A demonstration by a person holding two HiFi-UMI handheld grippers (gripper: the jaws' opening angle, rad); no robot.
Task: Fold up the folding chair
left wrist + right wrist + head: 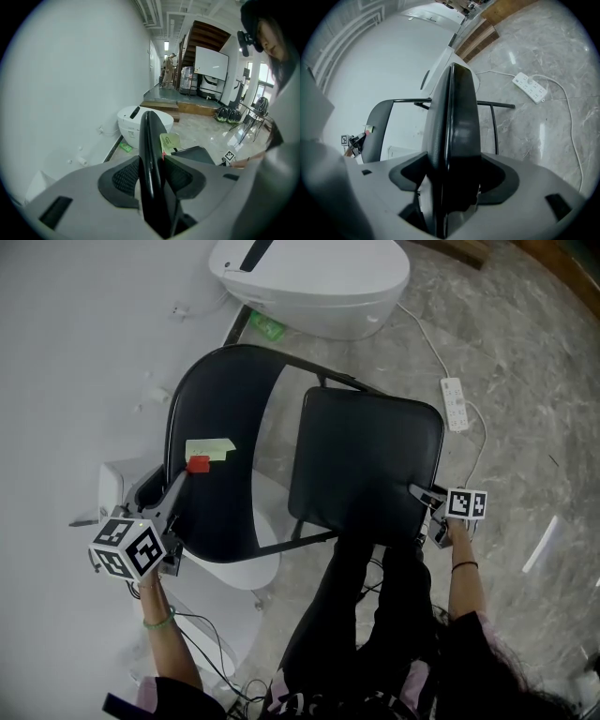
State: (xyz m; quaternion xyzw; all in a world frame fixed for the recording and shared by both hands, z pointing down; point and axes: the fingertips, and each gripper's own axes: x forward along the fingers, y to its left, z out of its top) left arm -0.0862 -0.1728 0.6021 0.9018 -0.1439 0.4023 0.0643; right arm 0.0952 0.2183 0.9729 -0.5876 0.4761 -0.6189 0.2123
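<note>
The black folding chair stands open in front of me. Its curved backrest is at the left and its padded seat at the right in the head view. My left gripper is shut on the backrest's edge, which fills the gap between the pads. A green note and a red tag sit by its fingertips. My right gripper is shut on the seat's near corner; the seat edge runs straight out between its jaws.
A white rounded appliance stands behind the chair by the white wall. A power strip with its cable lies on the marble floor to the right. Another white object sits low under the backrest. My dark-trousered legs are below the seat.
</note>
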